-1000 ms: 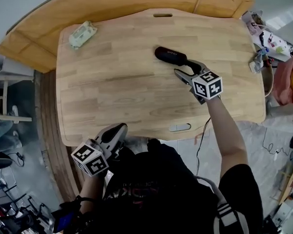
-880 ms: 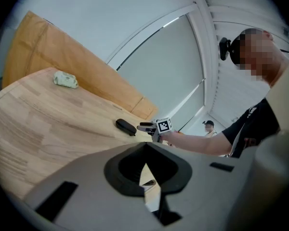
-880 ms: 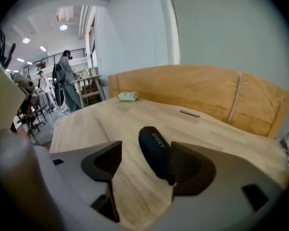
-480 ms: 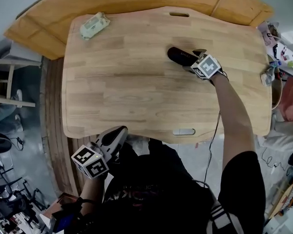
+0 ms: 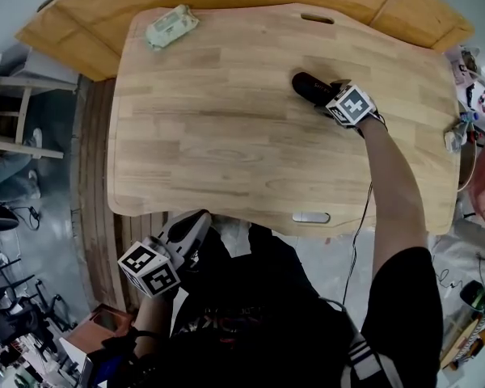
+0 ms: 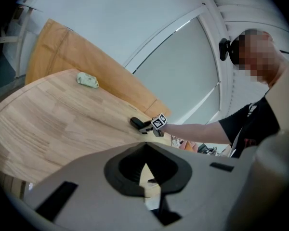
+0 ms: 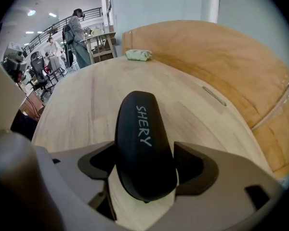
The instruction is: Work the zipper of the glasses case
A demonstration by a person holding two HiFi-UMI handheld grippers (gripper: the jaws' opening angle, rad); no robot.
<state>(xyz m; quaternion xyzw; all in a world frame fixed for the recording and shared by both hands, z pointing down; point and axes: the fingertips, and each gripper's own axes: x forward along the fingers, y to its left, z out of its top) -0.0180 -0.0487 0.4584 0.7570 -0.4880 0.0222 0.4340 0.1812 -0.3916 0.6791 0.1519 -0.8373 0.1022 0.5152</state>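
Left gripper (image 5: 199, 218): jaws shut and empty, tucked low by the torso.
Right gripper (image 5: 329, 97): tipped steeply down, jaws just been opening, now wide, glasses case (image 7: 144, 138) between them, pads not pressing.
Right arm (image 5: 393, 192): stretched well forward.

Big light wooden table (image 5: 218, 128) fills most of the head view, with a pale green soft packet (image 5: 171, 26) lying near its upper-left corner. There's a slot (image 5: 318, 18) cut by the top edge and a small oval plate (image 5: 310, 217) at the bottom edge. A darker wooden board (image 5: 73, 31) runs along the top behind it. Upper left of the right gripper view: people (image 7: 78, 28) standing by desks, well off.
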